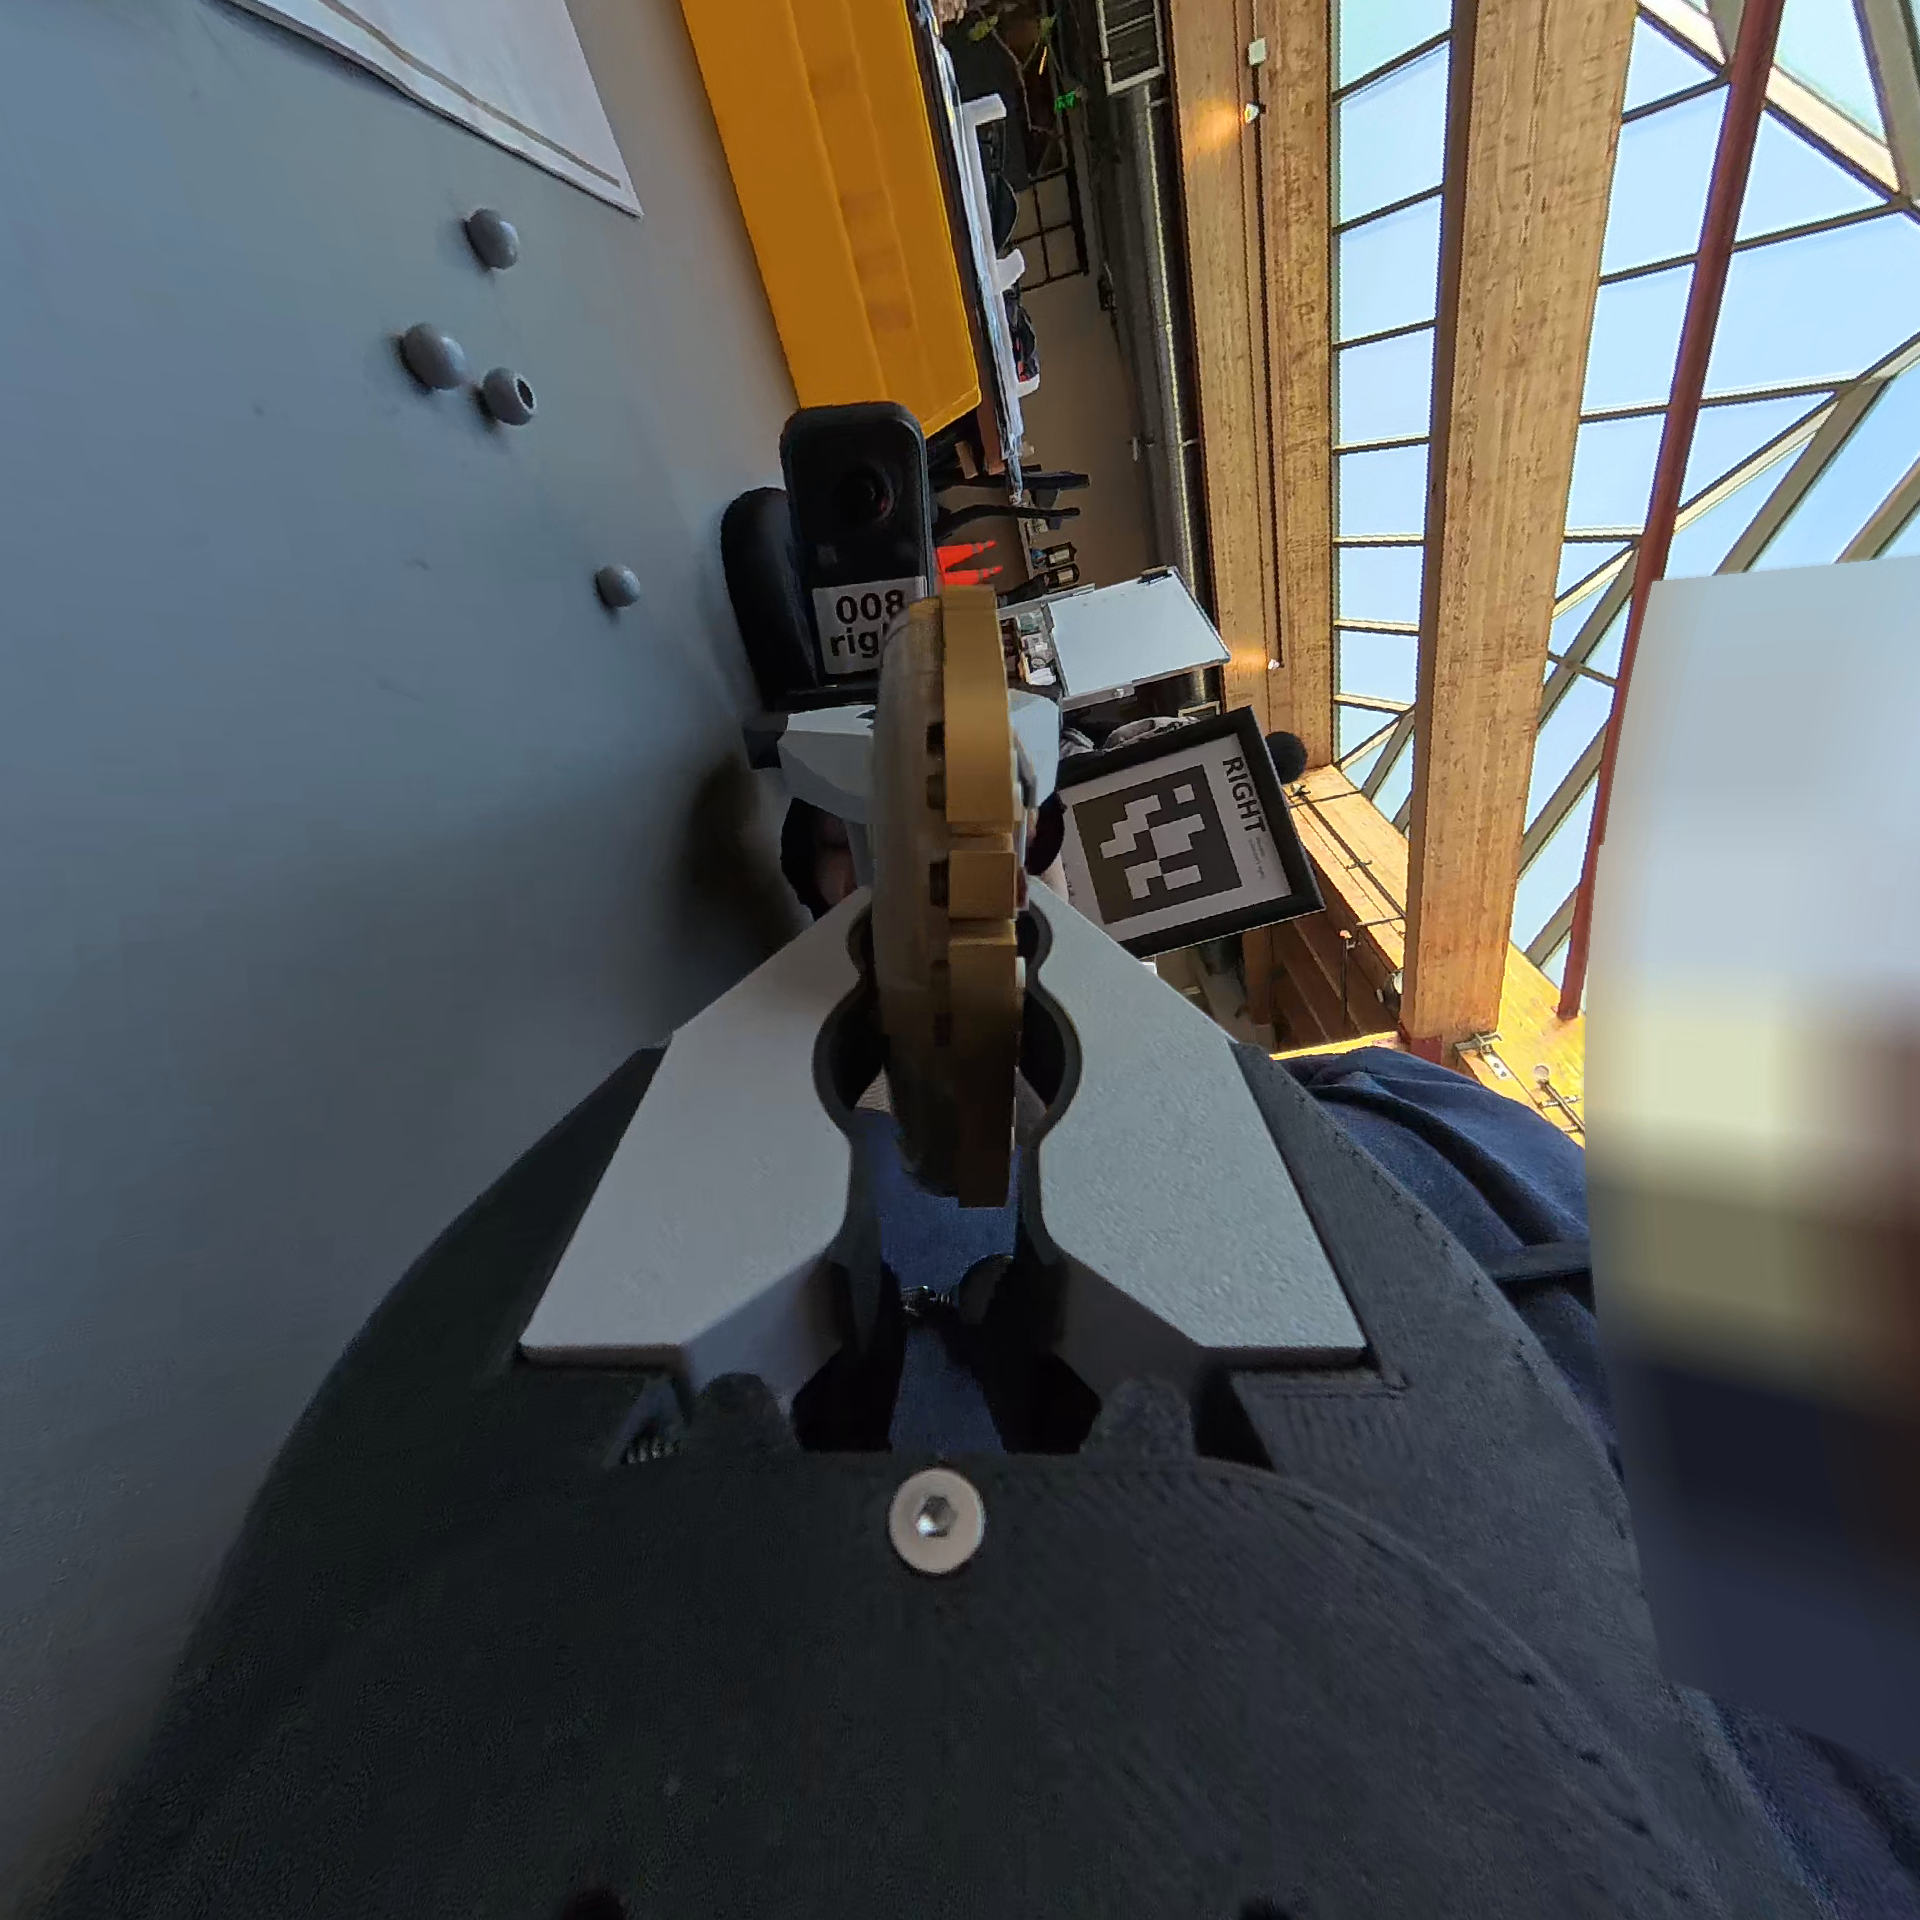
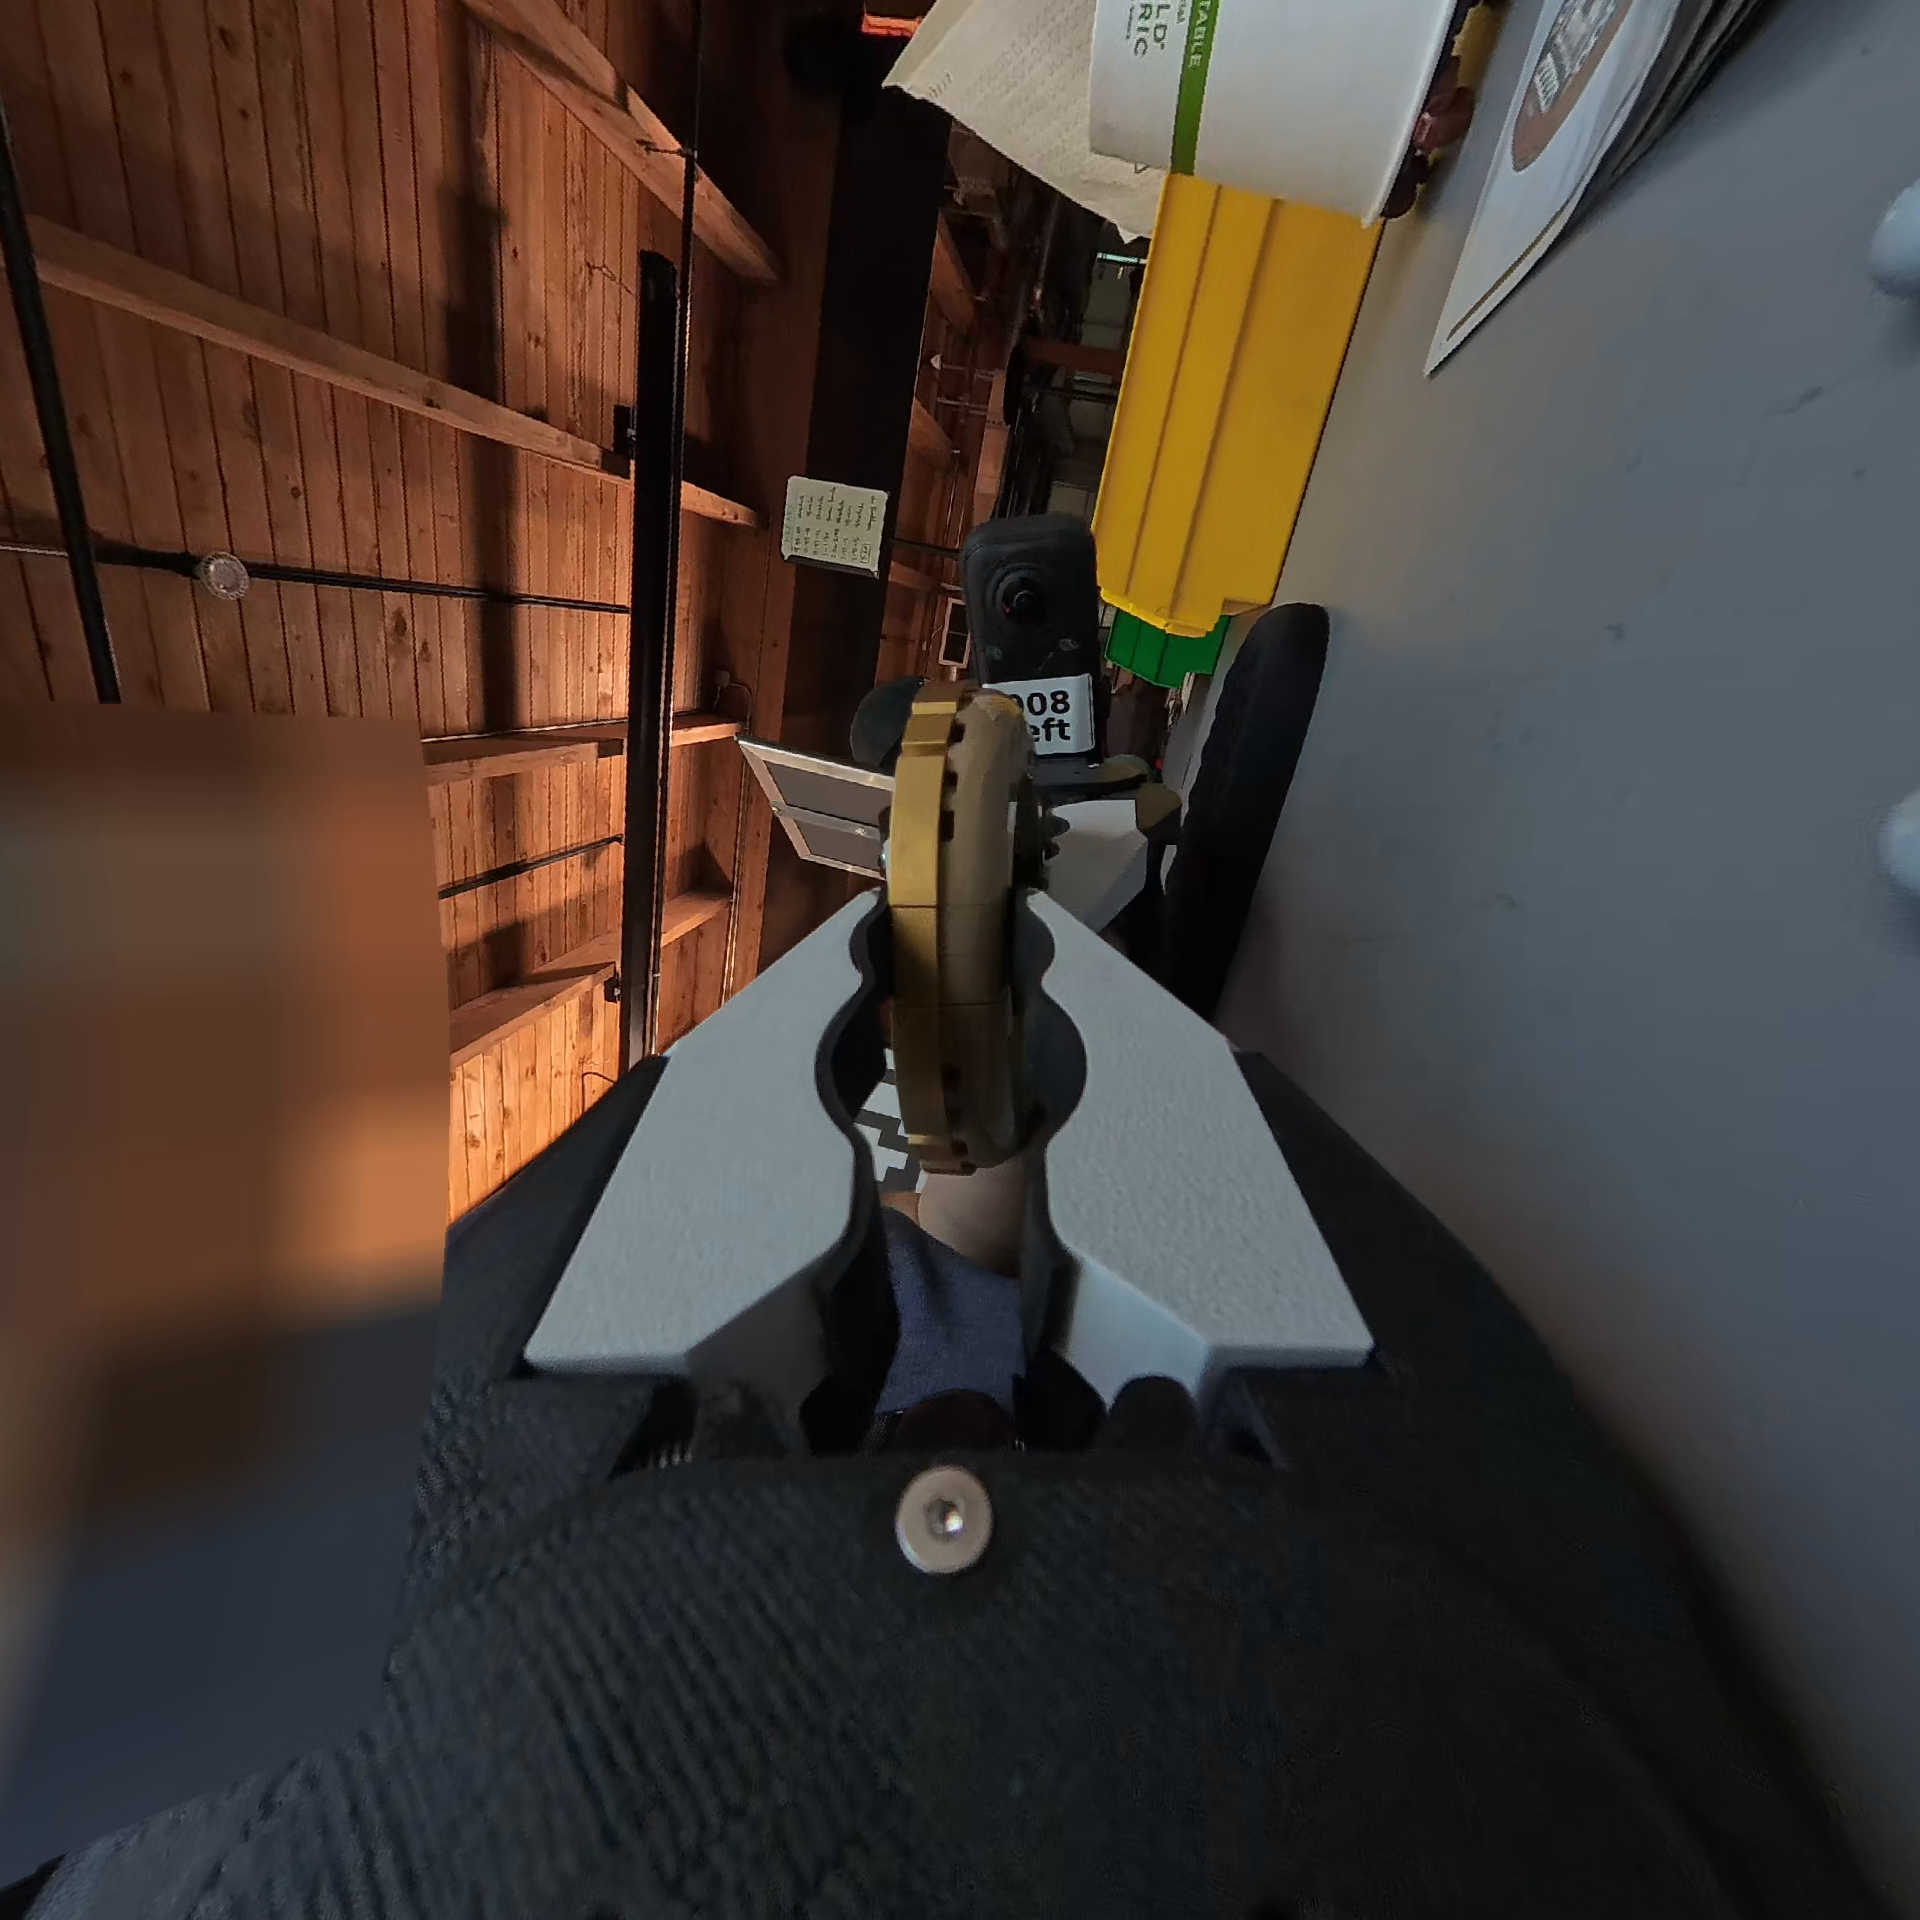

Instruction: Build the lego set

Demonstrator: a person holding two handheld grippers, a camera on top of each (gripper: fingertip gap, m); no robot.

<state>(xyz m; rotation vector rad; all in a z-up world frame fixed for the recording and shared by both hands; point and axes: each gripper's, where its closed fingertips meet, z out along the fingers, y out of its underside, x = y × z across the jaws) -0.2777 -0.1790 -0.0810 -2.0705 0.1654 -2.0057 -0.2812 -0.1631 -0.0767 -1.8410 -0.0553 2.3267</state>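
A round gold and tan lego disc (image 1: 951,831), built of two stacked layers, is held edge-on in the air beside the grey table (image 1: 312,727). My left gripper (image 1: 945,935) is shut on the disc's near rim. My right gripper (image 1: 821,758) faces it from the far side and grips the opposite rim. In the right wrist view the same disc (image 2: 951,831) sits between my right gripper's (image 2: 956,920) closed fingers, with the left gripper (image 2: 1091,842) beyond it. Several small grey lego pieces (image 1: 431,355) lie loose on the table.
A yellow bin (image 1: 831,187) and an instruction sheet (image 1: 468,83) lie on the table. In the right wrist view the yellow bin (image 2: 1226,416), a green bin (image 2: 1164,649), a paper towel roll (image 2: 1247,94) and the sheet (image 2: 1558,156) show. A marker board (image 1: 1184,831) stands behind the right gripper. The grippers are tip to tip, or close to it.
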